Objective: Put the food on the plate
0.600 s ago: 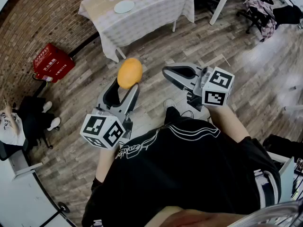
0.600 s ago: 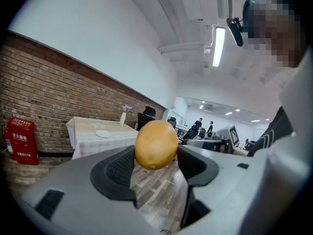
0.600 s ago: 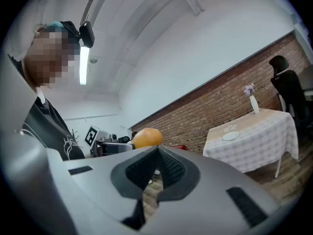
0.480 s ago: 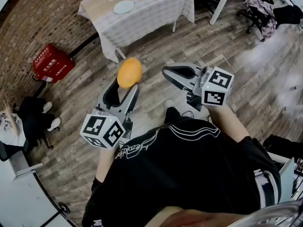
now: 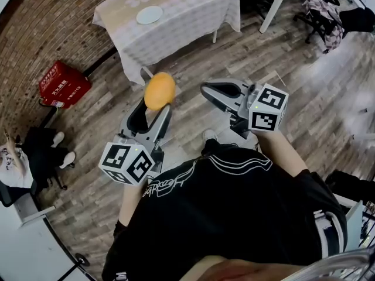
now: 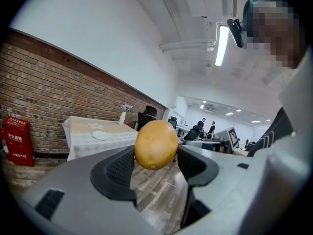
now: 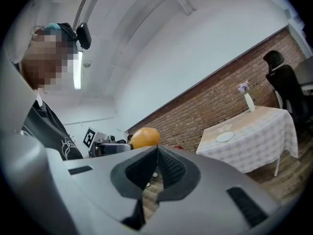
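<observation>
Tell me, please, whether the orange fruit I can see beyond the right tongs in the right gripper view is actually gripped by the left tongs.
Observer: Yes. The left gripper view shows the orange fruit pinched between both pads of the left tongs.
Operator: Thank you. Is the plate free to take it?
Observer: From above, in the head view, the plate lies bare on the table, with nothing on it.
Operator: Could my right tongs be touching the fruit?
Observer: No. The head view shows the right tongs beside the fruit, with a stretch of floor showing between them.
</observation>
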A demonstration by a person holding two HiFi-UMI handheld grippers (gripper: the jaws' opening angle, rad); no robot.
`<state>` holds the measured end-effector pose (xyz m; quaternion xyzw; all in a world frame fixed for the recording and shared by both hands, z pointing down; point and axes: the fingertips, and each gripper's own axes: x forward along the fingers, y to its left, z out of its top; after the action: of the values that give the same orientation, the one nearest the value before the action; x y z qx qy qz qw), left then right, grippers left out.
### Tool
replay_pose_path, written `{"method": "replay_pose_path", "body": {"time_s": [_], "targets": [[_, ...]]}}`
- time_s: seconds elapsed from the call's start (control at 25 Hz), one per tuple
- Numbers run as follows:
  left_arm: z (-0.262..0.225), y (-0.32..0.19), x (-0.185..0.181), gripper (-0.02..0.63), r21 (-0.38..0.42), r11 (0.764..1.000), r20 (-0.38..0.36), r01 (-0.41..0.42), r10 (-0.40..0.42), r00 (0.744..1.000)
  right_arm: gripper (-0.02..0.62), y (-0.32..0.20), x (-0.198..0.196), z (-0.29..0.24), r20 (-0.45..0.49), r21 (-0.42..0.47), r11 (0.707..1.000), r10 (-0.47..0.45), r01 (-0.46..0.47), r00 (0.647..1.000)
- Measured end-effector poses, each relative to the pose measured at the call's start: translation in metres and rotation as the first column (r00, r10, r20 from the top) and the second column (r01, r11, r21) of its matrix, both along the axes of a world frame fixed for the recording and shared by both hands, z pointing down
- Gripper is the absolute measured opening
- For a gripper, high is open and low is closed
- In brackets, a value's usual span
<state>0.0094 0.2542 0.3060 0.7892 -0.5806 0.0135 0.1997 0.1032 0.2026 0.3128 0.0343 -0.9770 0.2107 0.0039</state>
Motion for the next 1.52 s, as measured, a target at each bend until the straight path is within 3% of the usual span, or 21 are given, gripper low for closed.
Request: {"method": "replay_pose_path", "body": {"time_s": [0.44,0.88,1.52], "targets": [[0.002,-0.103,-0.004,0.273,-0.017,1.0,-0.02,0.001,-0.001,1.0,-0.003,-0.099,-0.006,0.003,0.002,-0.027,1.0,0.002,-0.002,1.0],[-0.02,-0.186,-0.005,0.273,0.015,1.0,0.015,0.023,-0.024,1.0,-0.003,-0.182,-0.008,-0.014,0.03,-0.006,1.0,-0.015,0.016,0.999],[-0.002,-0.203,-0.009,0.273,0.029,0.999,0.037,0.03,-0.031,0.999,-0.003,-0.198,-0.012,0.002,0.044,0.0,1.0,-0.019,0.019,0.999]]}}
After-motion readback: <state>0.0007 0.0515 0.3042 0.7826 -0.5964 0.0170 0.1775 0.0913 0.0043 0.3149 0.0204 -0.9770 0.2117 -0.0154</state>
